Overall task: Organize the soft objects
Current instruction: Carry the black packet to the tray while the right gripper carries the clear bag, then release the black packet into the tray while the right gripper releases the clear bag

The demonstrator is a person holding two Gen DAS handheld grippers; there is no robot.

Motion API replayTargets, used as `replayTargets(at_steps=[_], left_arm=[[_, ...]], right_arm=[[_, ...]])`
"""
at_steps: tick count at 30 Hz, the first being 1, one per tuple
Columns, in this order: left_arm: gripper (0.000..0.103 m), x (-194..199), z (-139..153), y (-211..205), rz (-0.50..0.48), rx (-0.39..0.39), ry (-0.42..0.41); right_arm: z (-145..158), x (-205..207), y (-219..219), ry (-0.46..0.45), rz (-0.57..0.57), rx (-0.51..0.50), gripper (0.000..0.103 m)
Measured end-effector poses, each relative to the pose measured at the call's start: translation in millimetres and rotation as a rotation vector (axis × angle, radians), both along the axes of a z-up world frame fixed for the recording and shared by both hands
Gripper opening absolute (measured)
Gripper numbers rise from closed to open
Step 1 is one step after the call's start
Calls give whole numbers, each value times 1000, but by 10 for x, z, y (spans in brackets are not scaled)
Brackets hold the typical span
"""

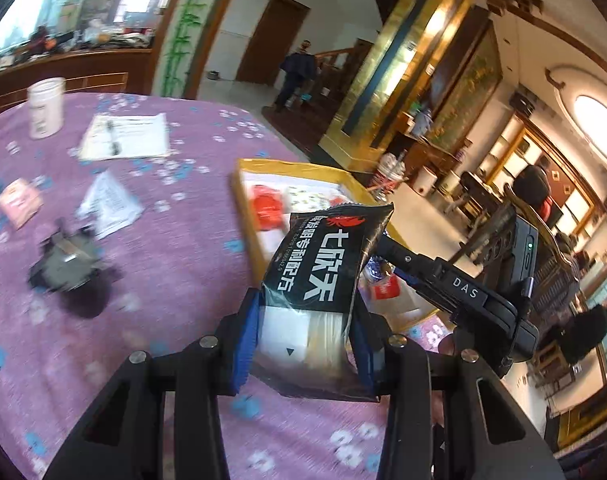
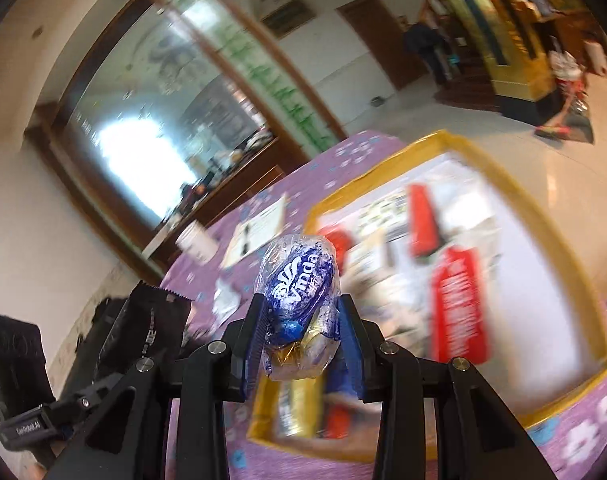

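My left gripper is closed on a black packet, and my right gripper is closed on a blue tissue pack. Both are in the air near the yellow box on the purple table. I should bring each one over a free part and let go low. The box already has red and white packets; details are blurred.

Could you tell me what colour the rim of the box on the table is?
Yellow, clearest in the right wrist view: box.
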State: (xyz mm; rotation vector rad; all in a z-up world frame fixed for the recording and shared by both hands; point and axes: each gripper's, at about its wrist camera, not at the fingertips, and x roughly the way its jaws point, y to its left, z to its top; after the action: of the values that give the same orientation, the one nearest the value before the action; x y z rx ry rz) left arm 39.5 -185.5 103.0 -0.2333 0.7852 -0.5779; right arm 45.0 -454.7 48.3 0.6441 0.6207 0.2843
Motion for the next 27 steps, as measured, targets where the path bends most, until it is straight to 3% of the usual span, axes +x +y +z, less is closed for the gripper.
replayTargets(at_steps=[7,12,21,27], left_arm=[[41,404,-149,-706,-68,17,26],[41,742,-374,-1036,-33,40,33],[45,747,-497,-1064,-22,58,-18],[49,718,-508,-1056,-23,48,-47]], right_arm=[[4,129,-416,40,-90,-7,38],[-48,358,-545,86,-126,-53,38],[-170,507,-446,105,-100,-127,38],[-184,521,-439,98,-104,-125,39]])
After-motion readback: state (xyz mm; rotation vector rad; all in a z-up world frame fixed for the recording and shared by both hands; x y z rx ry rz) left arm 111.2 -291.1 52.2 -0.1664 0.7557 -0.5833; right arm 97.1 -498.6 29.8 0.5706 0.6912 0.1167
